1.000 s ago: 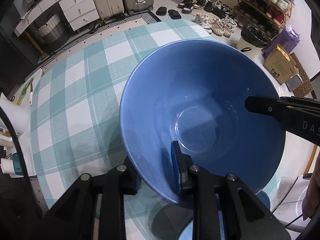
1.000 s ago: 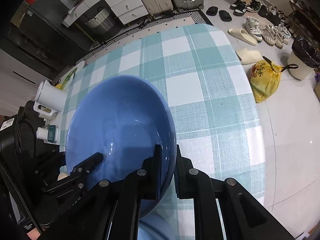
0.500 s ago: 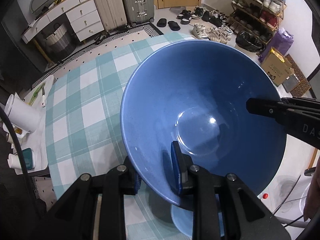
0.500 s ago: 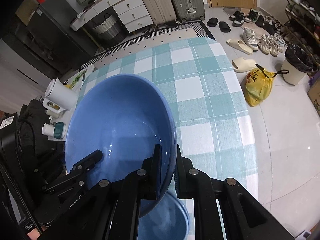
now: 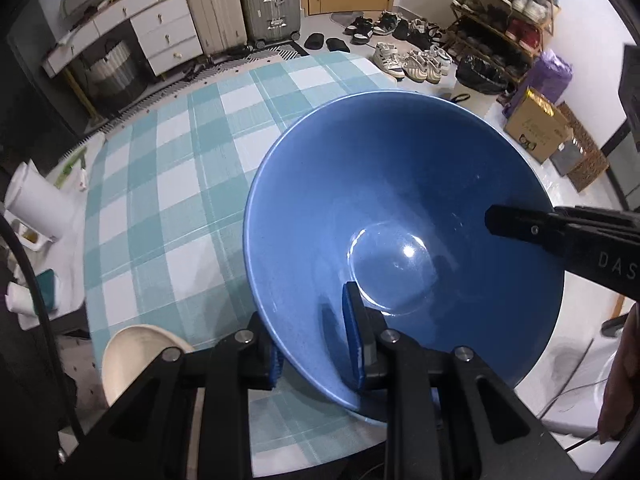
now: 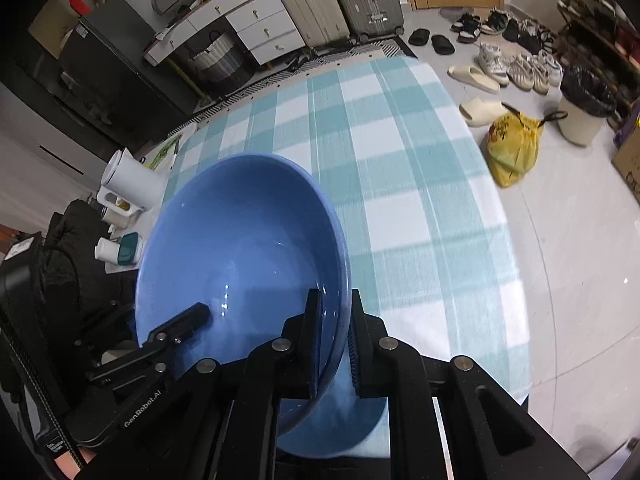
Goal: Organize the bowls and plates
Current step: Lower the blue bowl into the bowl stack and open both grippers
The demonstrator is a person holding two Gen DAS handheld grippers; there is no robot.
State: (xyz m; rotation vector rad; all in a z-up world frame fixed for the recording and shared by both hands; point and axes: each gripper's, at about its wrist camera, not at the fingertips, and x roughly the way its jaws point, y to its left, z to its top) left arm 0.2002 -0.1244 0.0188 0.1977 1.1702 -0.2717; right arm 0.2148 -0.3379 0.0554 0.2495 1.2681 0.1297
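Observation:
A large blue bowl hangs tilted above the teal-and-white checked table, held at two sides of its rim. My left gripper is shut on the near rim, one pad inside and one outside. My right gripper is shut on the opposite rim of the same bowl. Its finger shows inside the bowl in the left wrist view. A cream bowl sits at the near table edge. A second blue dish lies on the table under the held bowl.
A white jug and small containers stand on a side surface left of the table. Beyond the table are suitcases, drawers and shoes. A yellow bag lies on the floor at right. A hand shows at the right edge.
Both grippers have lifted the blue bowl and carried it toward the near table edge. The cream bowl and the second blue dish have come into view below.

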